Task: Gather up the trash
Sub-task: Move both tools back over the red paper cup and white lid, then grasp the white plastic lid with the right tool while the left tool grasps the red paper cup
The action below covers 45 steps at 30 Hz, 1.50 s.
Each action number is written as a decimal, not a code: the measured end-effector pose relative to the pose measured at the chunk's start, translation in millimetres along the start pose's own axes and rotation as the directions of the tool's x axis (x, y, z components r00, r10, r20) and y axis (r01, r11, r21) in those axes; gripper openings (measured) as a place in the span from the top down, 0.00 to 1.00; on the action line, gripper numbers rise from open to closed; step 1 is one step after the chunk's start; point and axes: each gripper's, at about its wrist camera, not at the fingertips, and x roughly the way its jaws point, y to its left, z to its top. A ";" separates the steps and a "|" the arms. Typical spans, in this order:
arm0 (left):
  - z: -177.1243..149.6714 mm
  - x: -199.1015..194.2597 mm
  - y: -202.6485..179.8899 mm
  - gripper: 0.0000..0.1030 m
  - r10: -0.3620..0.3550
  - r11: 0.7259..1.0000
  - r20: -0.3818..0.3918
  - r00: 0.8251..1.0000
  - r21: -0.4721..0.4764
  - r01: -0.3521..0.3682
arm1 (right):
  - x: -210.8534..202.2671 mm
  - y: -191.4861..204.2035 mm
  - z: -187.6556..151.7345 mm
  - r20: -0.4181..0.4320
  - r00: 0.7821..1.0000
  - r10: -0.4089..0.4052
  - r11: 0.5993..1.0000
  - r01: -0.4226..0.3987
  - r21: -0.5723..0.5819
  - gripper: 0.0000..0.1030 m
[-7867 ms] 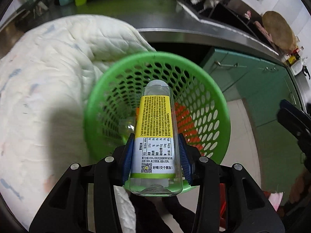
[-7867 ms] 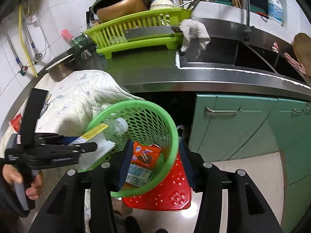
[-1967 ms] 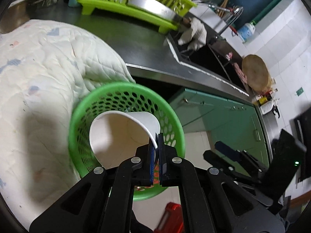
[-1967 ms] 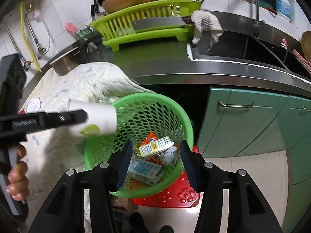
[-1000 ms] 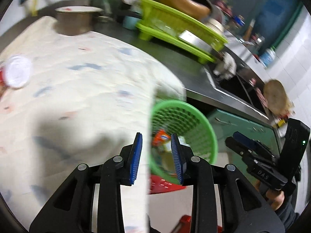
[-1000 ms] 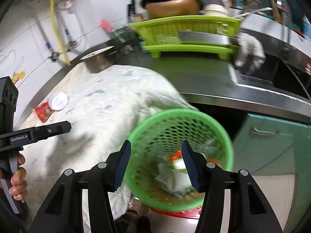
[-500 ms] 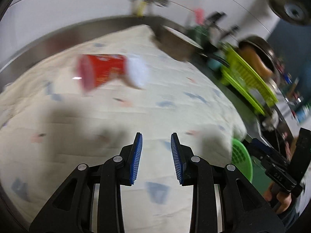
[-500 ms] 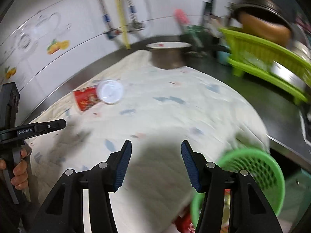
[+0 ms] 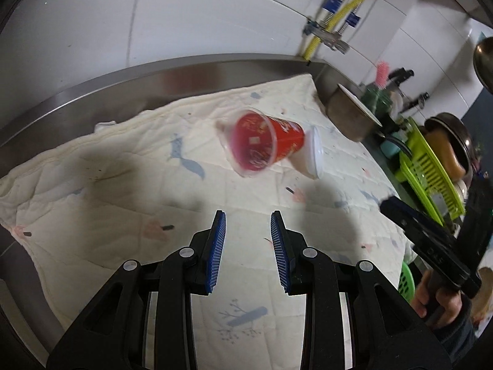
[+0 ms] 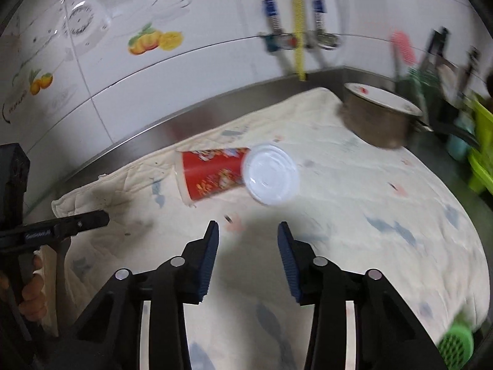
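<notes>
Left hand-held gripper (image 9: 248, 237): you are holding it above the quilted cloth (image 9: 107, 203), its blue-padded jaws standing wide apart with nothing between them; in the right wrist view it is showing at the left edge (image 10: 92, 220), gripped in your hand (image 10: 29, 296).
Right hand-held gripper (image 10: 248, 248): you are pointing it at the cloth (image 10: 369, 222) with jaws spread wide and gripping nothing; in the left wrist view it is appearing at the right edge (image 9: 397, 212), with your hand (image 9: 437, 296) wrapped around its handle.
Red cup (image 9: 268, 146): it is lying on its side on the cloth ahead of both grippers and apart from both; in the left wrist view its open mouth is facing the camera, and in the right wrist view (image 10: 212, 172) its printed side is showing.
White lid (image 10: 271, 174): it is sitting against the cup's narrow end, tilted up on edge in the left wrist view (image 9: 314, 157).
Desk (image 9: 92, 86): its steel surface is carrying the cloth, with a raised steel edge running along the tiled wall.
Metal pot (image 10: 379, 117): it is standing at the cloth's far corner, well apart from the cup.
Green basket (image 10: 456, 345): only its rim is peeking past the cloth's near right edge, blurred.
Green dish rack (image 9: 431, 182): it is sitting further along the desk, beyond the pot.
</notes>
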 end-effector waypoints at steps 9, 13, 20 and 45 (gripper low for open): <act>10.0 3.4 14.9 0.70 0.007 1.000 0.014 1.000 -0.026 -0.007 | 58.7 5.9 29.8 -0.021 1.000 0.015 0.999 -0.016 -0.051 0.73; 15.5 9.6 17.5 0.70 0.008 0.999 0.012 1.000 -0.031 -0.008 | 79.6 5.4 35.7 -0.036 0.999 0.000 0.998 -0.003 -0.069 0.74; 19.7 17.4 19.8 0.70 0.000 0.999 0.006 1.000 -0.039 0.000 | 101.1 2.1 37.7 -0.060 0.998 -0.013 0.998 0.009 -0.069 0.82; 60.1 82.0 -22.5 0.60 -0.087 0.996 -0.022 0.996 -0.015 0.086 | 51.9 2.5 21.5 -0.004 0.999 -0.051 0.994 0.050 -0.099 0.98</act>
